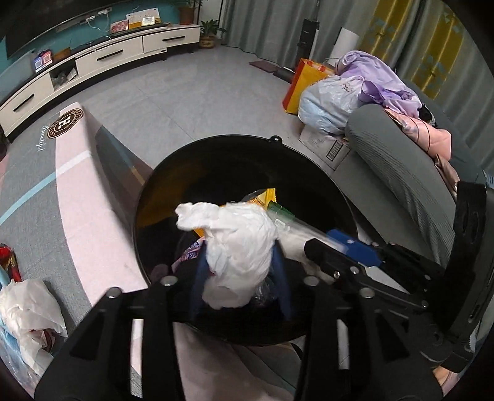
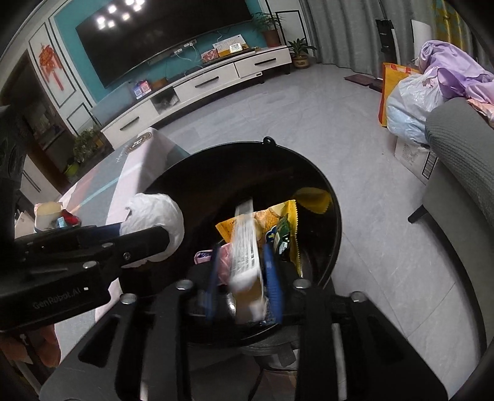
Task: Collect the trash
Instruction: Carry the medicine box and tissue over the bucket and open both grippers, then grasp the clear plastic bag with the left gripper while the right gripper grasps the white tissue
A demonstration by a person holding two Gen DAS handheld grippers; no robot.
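Left gripper (image 1: 239, 271): my blue fingers pinch a crumpled white plastic bag (image 1: 234, 246), held over the round black trash bin (image 1: 216, 148). Right gripper (image 2: 244, 287): fingers clamped on a clear, blurred plastic wrapper (image 2: 245, 250), also above the bin's mouth. Inside lie a yellow snack packet (image 2: 278, 212) and a pink wrapper (image 2: 225, 256). Bin stands beside the pink-and-grey table (image 1: 74, 191).

Grey tiled floor (image 2: 308, 117), white TV cabinet (image 2: 200, 86), teal wall (image 2: 71, 34), grey curtains (image 2: 333, 27)
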